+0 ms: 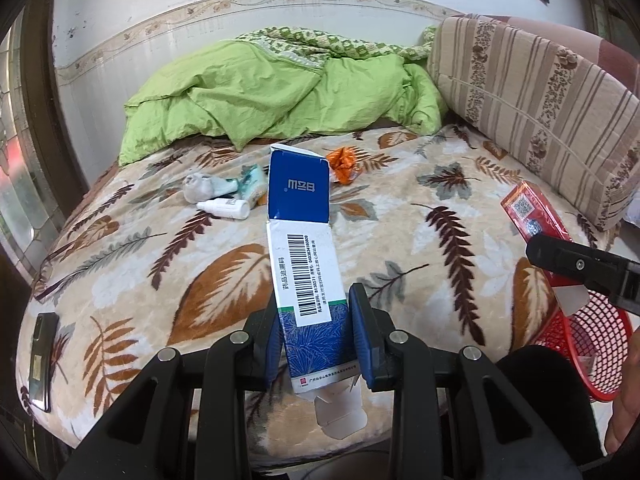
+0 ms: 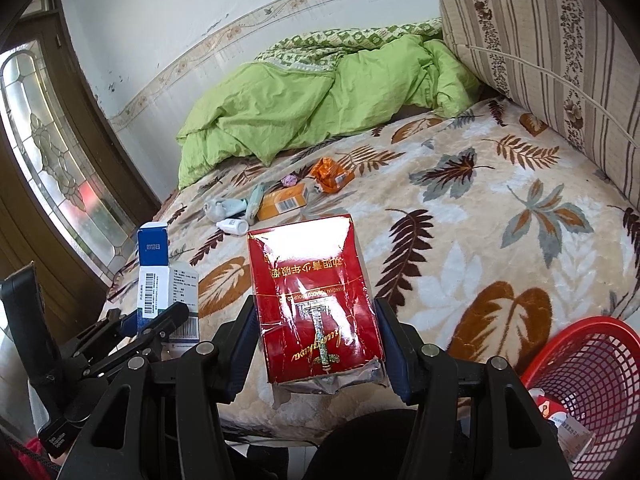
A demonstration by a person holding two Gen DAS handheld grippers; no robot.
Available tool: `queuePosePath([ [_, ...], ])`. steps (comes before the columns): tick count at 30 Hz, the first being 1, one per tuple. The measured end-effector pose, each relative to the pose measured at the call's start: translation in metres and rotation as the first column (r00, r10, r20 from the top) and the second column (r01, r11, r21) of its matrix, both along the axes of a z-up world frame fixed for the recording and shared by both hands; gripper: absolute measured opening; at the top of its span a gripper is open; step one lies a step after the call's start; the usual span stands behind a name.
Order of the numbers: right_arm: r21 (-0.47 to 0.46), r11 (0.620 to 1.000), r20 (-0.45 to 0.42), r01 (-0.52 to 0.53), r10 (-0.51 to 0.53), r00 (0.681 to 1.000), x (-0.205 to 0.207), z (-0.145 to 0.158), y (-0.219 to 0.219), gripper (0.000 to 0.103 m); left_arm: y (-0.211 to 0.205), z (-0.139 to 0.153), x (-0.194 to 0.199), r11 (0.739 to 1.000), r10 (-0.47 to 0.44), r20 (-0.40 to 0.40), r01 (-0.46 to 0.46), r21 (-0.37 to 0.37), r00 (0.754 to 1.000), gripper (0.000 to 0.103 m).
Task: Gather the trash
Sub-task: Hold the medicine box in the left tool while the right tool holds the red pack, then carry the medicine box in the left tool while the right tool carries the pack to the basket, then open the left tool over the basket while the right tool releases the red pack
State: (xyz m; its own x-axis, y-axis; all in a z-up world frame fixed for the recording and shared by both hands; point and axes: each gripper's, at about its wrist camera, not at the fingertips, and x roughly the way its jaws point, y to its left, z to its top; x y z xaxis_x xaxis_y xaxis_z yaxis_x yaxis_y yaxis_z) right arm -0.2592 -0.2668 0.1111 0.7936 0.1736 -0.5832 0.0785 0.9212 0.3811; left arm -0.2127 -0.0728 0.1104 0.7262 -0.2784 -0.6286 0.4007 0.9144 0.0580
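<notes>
A flattened blue-and-white medicine carton (image 1: 301, 248) is being pinched between the blue pads of the left gripper (image 1: 318, 340), held above the leaf-patterned blanket (image 1: 420, 216). Its barcode label with a column of Chinese characters, and white characters on the open blue flap, are being shown only by the left view; the digits are too small to be read. A dark phone (image 1: 42, 360) at the bed edge is being seen there alone. A red cigarette pack (image 2: 316, 304) in torn cellophane is being gripped by the right gripper (image 2: 316, 350); gold inverted script and Chinese characters are being shown. An orange barcoded box (image 2: 284, 202) is being revealed only by the right view. A red mesh basket (image 2: 592, 364) is being seen at lower right.
</notes>
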Motion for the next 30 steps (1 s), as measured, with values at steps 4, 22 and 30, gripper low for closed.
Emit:
queuePosePath([
  [4, 0.01, 0.999, 0.002, 0.032, -0.032, 0.999, -0.01, 0.005, -0.012, 0.06, -0.014, 0.009, -0.007, 0.997, -0.073, -0.004, 0.073, -0.028, 0.997, 0.03],
  [22, 0.072, 0.89, -0.061, 0.451, -0.447, 0.892, -0.15, 0.005, -0.155, 0.06, -0.179, 0.015, -0.053, 0.776, -0.628, -0.3, 0.548, -0.314, 0.718, 0.031],
  [30, 0.123, 0.846, -0.146, 0.519, -0.502, 0.852, -0.175, -0.024, -0.185, 0.066, -0.221, -0.006, -0.076, 0.739, -0.674, -0.339, 0.593, -0.32, 0.657, 0.06],
])
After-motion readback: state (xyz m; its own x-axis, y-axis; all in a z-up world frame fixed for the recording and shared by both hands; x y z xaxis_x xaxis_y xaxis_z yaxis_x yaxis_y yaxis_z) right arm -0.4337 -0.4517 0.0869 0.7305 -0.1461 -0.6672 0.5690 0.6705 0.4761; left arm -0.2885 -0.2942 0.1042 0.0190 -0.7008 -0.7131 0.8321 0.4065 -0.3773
